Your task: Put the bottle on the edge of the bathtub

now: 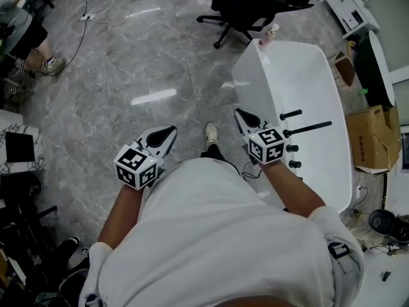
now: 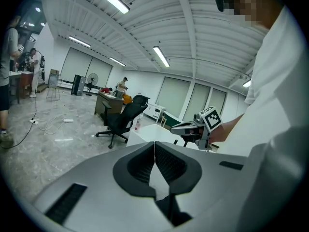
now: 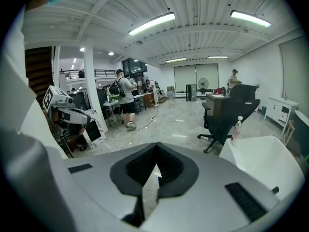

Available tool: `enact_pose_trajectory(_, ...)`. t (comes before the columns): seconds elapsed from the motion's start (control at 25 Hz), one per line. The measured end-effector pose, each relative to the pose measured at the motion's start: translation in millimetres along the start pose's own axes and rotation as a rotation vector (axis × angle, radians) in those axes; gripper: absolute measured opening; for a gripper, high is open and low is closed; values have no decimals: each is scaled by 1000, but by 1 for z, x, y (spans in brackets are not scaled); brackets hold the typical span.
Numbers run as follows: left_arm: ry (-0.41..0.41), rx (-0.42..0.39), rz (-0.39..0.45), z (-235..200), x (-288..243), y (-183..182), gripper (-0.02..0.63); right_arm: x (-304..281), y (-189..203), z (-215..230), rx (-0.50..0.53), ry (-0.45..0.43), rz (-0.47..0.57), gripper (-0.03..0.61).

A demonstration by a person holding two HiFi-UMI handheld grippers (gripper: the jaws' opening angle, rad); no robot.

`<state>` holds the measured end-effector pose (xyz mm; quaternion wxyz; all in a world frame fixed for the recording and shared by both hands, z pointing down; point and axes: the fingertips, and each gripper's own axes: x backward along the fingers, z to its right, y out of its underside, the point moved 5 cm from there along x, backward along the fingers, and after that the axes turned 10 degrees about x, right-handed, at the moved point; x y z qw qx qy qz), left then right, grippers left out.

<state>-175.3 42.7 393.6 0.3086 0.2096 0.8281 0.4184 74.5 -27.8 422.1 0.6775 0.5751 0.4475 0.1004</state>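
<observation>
A small clear bottle (image 1: 272,33) with a pink top stands on the far end rim of the white bathtub (image 1: 255,82). It also shows beside the tub in the left gripper view (image 2: 137,124) and the right gripper view (image 3: 237,128). My left gripper (image 1: 166,133) is held in front of my body over the floor, shut and empty (image 2: 154,144). My right gripper (image 1: 243,115) hovers by the near left side of the tub, also shut with nothing in it (image 3: 156,149). Both grippers are well short of the bottle.
A black office chair (image 1: 255,5) stands just beyond the tub's far end. Black faucet handles (image 1: 300,130) stick out over the tub's right side. Cardboard boxes (image 1: 372,137) sit to the right. Cables (image 1: 96,11) lie on the grey floor, and people stand at desks (image 3: 123,100) farther off.
</observation>
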Motion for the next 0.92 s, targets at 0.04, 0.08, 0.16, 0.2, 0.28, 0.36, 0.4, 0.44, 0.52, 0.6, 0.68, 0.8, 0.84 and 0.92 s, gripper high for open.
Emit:
enact_pose_trajectory(0.04, -2, 1, 1, -1, 0, 0, 18, -1, -1, -1, 5, -3, -2, 8)
enact_pose_trajectory(0.08, -4, 2, 2, -2, 1, 0, 18, -3, -1, -1, 8, -5, -3, 8)
enact_pose_trajectory(0.16, -6, 4, 3, -4, 1, 0, 18, -5, -3, -1, 11, -6, -4, 8)
enact_pose_trajectory(0.2, -6, 5, 3, -5, 1, -1, 18, -6, -4, -1, 11, -7, -4, 8)
enact_pose_trajectory(0.28, -5, 8, 2, -6, 0, -1, 18, -7, -6, -1, 12, -7, -4, 8)
enact_pose_trajectory(0.36, -4, 8, 0, -5, 0, 0, 18, -6, -6, -1, 12, -7, -4, 8)
enact_pose_trajectory(0.4, -3, 8, 0, -5, 0, 0, 18, -6, -5, -1, 12, -7, -4, 8)
enact_pose_trajectory(0.44, -3, 8, 0, -4, 1, 1, 18, -4, -5, -2, 11, -6, -4, 8)
enact_pose_trajectory(0.52, -2, 7, 0, -2, 0, 3, 18, -2, -2, -3, 8, -6, -4, 8)
enact_pose_trajectory(0.6, -3, 8, -1, -2, -1, 3, 18, -2, -1, -2, 5, -7, -6, 8)
enact_pose_trajectory(0.68, -5, 10, -1, -3, -3, 2, 18, -3, 0, 0, 2, -8, -8, 8)
enact_pose_trajectory(0.8, -9, 15, -2, -5, -5, 3, 18, -4, 1, 3, 5, -11, -10, 8)
enact_pose_trajectory(0.84, -11, 17, -2, -5, -6, 3, 18, -5, 1, 4, 7, -13, -10, 8)
enact_pose_trajectory(0.92, -15, 22, -1, -7, -8, 4, 18, -7, 2, 5, 8, -15, -12, 8)
